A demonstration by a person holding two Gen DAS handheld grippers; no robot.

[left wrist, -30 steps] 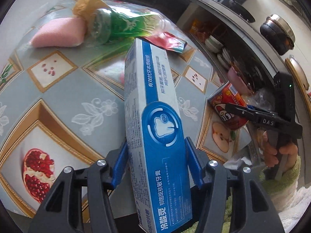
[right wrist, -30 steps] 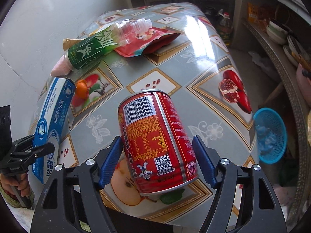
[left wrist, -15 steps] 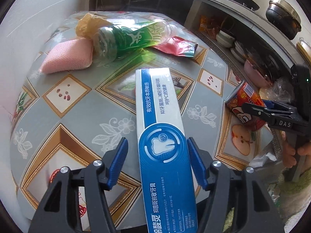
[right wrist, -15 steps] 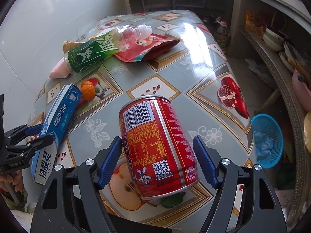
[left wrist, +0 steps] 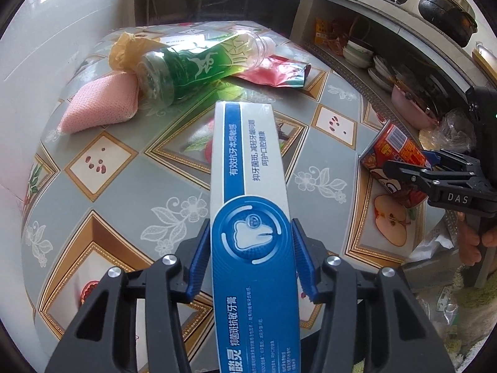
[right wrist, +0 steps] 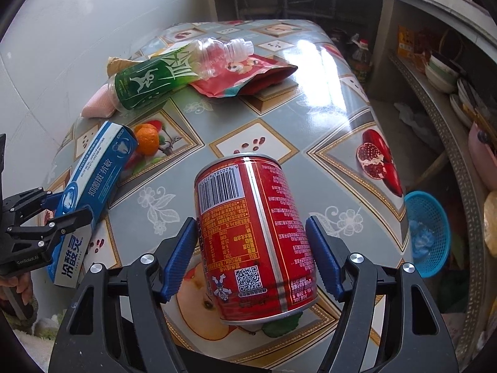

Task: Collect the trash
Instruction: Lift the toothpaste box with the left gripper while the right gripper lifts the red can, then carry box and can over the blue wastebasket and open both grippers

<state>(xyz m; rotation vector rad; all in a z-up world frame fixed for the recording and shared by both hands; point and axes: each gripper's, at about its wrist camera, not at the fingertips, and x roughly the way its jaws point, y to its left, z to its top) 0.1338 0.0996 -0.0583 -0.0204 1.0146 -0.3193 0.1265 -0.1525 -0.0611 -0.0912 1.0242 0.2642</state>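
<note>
Blue pads of the left gripper [left wrist: 250,262] are closing on a toothpaste box [left wrist: 248,192], while the right gripper [right wrist: 253,259] has its jaws clamped on a red can [right wrist: 253,236], both near the bench's [right wrist: 326,99] front edge. Bare patterned cloth lies open between them and the bottle [right wrist: 174,73], red pouch [right wrist: 248,76] and pink sponge [left wrist: 102,107] at the back. Beyond the right edge, a blue basket [right wrist: 430,233] sits on the floor.

A white wall [right wrist: 62,31] backs the fruit-patterned table [right wrist: 326,99]; shelves [left wrist: 388,62] hold bowls, perhaps plates.
</note>
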